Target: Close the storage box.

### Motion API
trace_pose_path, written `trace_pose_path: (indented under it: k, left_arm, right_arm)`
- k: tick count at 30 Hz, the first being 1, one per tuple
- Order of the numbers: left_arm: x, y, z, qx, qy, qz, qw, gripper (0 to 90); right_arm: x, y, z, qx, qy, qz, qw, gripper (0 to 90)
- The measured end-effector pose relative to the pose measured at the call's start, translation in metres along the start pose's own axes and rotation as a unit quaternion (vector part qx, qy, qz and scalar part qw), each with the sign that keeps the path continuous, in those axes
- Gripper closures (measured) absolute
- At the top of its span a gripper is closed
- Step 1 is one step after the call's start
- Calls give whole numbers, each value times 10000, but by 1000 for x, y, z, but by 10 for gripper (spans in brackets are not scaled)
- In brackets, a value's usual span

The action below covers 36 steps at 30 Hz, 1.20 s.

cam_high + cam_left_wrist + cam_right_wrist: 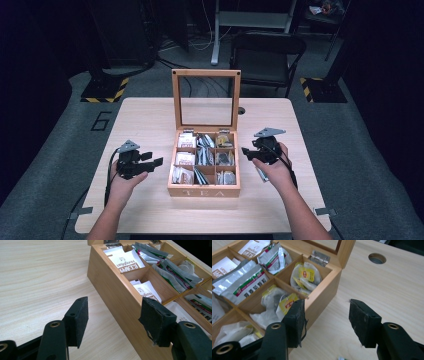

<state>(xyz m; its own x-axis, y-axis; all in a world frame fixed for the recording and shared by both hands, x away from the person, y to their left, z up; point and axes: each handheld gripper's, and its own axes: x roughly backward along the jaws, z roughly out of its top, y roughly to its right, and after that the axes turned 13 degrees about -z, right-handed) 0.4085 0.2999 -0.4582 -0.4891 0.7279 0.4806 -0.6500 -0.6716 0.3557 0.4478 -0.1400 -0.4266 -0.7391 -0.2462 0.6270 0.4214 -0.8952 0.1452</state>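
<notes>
We see a wooden tea box [204, 191], lid [206, 100] standing upright, near the middle of a pale bench [150, 120], with a person's two hands holding a claw on either side of it. The left claw [152, 163] hangs just beside the box's left wall, its jaws apart with nothing between them; in the left gripper view [112, 317] the box's wooden side [115, 290] runs up between the two pads, one pad over bare bench and the other against the box's near rim, though we cannot tell whether it touches. The right claw [246, 152] sits just off the box's right wall, jaws likewise apart and empty; in the right gripper view [325, 322] one pad overlaps the box's corner and the other stands over the bench. Inside, the nine compartments hold white paper sachets [127, 261] on the left column, silver-and-green foil packets [244, 285] in the middle and clear-wrapped bags with yellow tags [305, 275] on the right. A small packet [262, 173] lies on the bench under the right hand. A round hole [377, 258] pierces the bench beyond the lid.
</notes>
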Motion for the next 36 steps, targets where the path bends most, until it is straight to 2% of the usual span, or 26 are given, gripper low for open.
trace_pose_path:
  k: [12,14,15,19,22,27,29,32,35,36]
  left_arm:
    - [-2,0,0,-21,10,7,10000,397]
    - [-1,0,0,-24,-34,-16,10000,398]
    - [-2,1,0,44,-25,-36,10000,398]
    - [-2,0,0,-29,-44,-28,10000,398]
    - [-2,0,0,-39,-60,-28,10000,398]
    - [-2,0,0,15,-15,-59,10000,398]
    - [-4,1,0,78,19,-64,9999,398]
    - [-5,1,0,66,-29,-73,9999,398]
    - [-5,0,0,92,-17,-43,9999,398]
    - [-3,-1,0,94,-13,-54,9999,398]
  right_arm:
    - [-19,8,29,-109,-37,47,9999,457]
    - [-21,8,33,-45,-31,111,9999,459]
    - [-22,8,36,-35,-10,133,9999,459]
    - [-28,6,46,58,-14,127,9999,457]
    - [-34,6,52,-16,-54,188,9998,455]
    - [-42,6,58,30,34,162,9999,454]
    - [-44,6,62,-25,10,148,9999,446]
    - [-50,7,67,-102,8,125,9999,436]
    - [-58,10,72,18,41,76,10000,426]
    - [-59,9,73,-54,-4,59,10000,424]
